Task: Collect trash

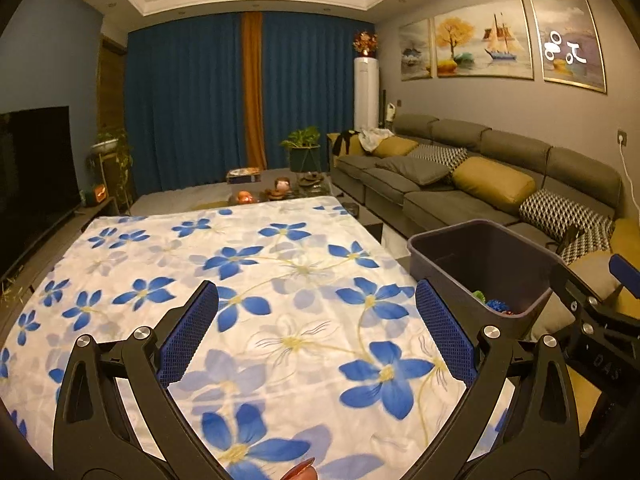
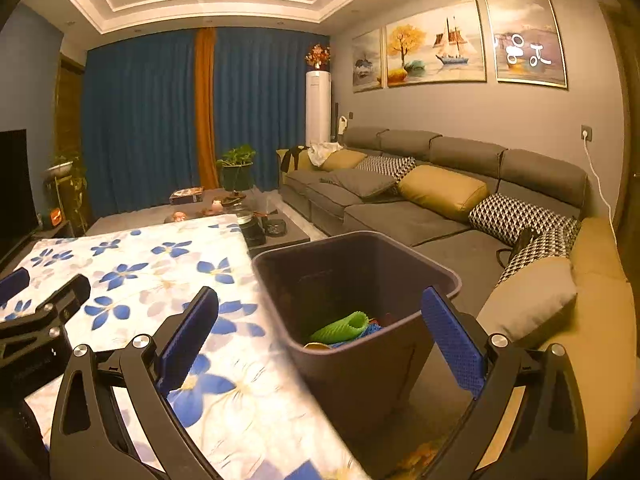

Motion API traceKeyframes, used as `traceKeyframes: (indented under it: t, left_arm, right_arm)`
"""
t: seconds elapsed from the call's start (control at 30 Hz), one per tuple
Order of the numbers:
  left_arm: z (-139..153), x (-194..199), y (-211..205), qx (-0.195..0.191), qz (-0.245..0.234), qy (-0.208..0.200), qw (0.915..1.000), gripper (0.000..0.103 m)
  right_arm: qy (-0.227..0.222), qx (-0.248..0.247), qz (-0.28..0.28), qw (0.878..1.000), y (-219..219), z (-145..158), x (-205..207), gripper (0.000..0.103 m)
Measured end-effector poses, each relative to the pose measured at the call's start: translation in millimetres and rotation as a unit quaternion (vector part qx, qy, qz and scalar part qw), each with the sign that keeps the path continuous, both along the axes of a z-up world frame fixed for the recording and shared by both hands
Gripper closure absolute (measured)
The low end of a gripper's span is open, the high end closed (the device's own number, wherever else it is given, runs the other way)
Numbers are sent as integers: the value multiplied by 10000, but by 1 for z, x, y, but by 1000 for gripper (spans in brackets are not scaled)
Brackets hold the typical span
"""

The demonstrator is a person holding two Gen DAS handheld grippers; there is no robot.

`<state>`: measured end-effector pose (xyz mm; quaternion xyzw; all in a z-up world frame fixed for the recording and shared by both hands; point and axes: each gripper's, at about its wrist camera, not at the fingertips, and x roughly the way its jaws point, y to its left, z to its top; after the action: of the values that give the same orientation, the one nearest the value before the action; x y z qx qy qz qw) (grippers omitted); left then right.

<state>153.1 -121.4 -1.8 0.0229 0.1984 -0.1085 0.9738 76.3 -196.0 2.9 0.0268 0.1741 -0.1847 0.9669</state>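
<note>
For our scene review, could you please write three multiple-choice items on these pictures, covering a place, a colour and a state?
1. Where does the bin stand?
A. on the sofa
B. on the floor beside the flowered table cover
C. on the table

2. What colour is the ribbed item in the bin?
A. green
B. red
C. white

3. How is the right gripper?
A. shut on a cup
B. shut, empty
C. open, empty

Answers: 1 B, the bin stands past the cover's edge, before the sofa; 2 A, bright green; 3 C, nothing sits between the wide pads.
</note>
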Motion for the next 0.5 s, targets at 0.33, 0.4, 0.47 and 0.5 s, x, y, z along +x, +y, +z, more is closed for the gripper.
traceKeyframes:
  t: [0.33, 0.4, 0.47, 0.5]
  left_arm:
    - [9, -47, 45, -39, 6, -101, 9999, 6]
    - [8, -55, 52, -55, -4, -112, 9999, 6]
    - [8, -61, 58, -79, -25, -88, 9999, 6]
    - [9, -63, 60, -95, -34, -77, 9999, 6]
  right_arm:
    - [-117, 36, 62, 9999, 40, 8, -45, 5]
    - [-106, 57, 51, 9999, 45, 8, -53, 5]
    - [-104, 57, 35, 9999, 49, 8, -57, 5]
    - [-110, 48, 38, 9999, 52, 9, -60, 5]
